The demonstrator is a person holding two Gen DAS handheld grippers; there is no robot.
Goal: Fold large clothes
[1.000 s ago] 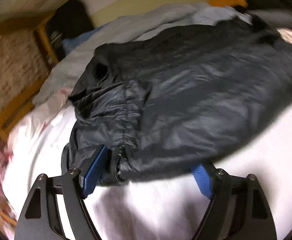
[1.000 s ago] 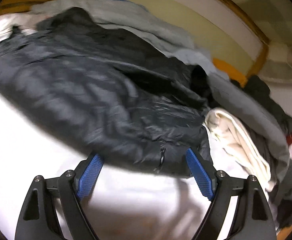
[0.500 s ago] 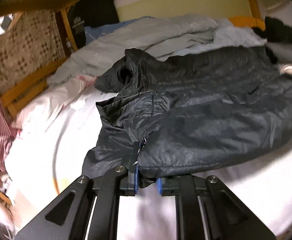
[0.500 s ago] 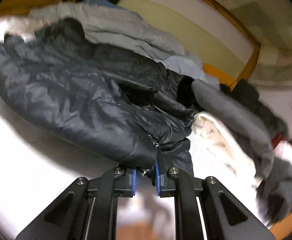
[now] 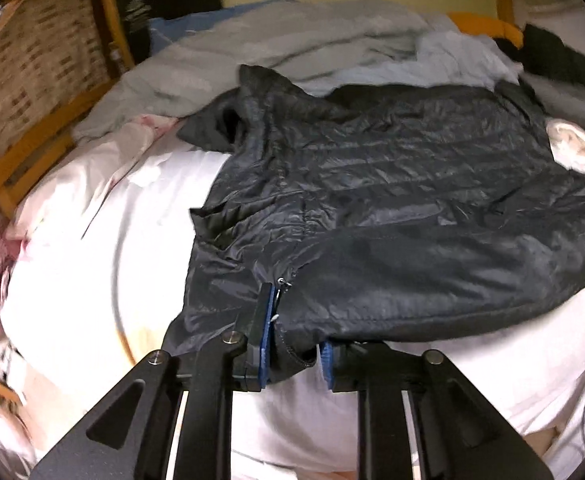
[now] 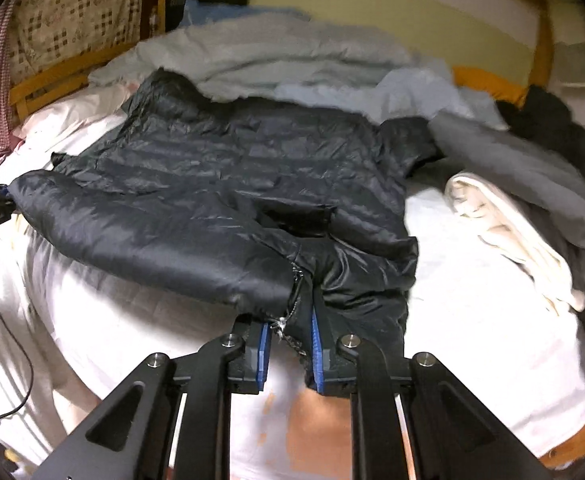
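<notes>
Narrowed from wide apart 1 second ago, and raised, with the near hem pulled up off the sheet. At the left tongs (image 5: 296,344): narrow, easing open slightly at this moment, bunched hem of the dark quilted jacket (image 5: 392,200) between the 2 blue pads (image 5: 266,320), just beside a small zip pull (image 5: 282,281). At the right tongs (image 6: 290,344): narrow too, clamped on the hem at the far-right front corner, zip teeth hanging between the pads. Seen from the right wrist, left tongs again at the far left edge, gripping the other end of the same hem. Between the 2 grips, hem stretched taut and lifted; rest of the jacket spread across the white bed (image 5: 92,280), collar end far, 1 sleeve off to the right. Beyond the jacket, far: crumpled grey blanket (image 5: 292,52). To the right: cream garment (image 6: 504,232) and grey garment (image 6: 524,168), heaped together. On the left: wooden bed frame (image 5: 32,152). Near left on the sheet: thin black cable (image 6: 16,360).
</notes>
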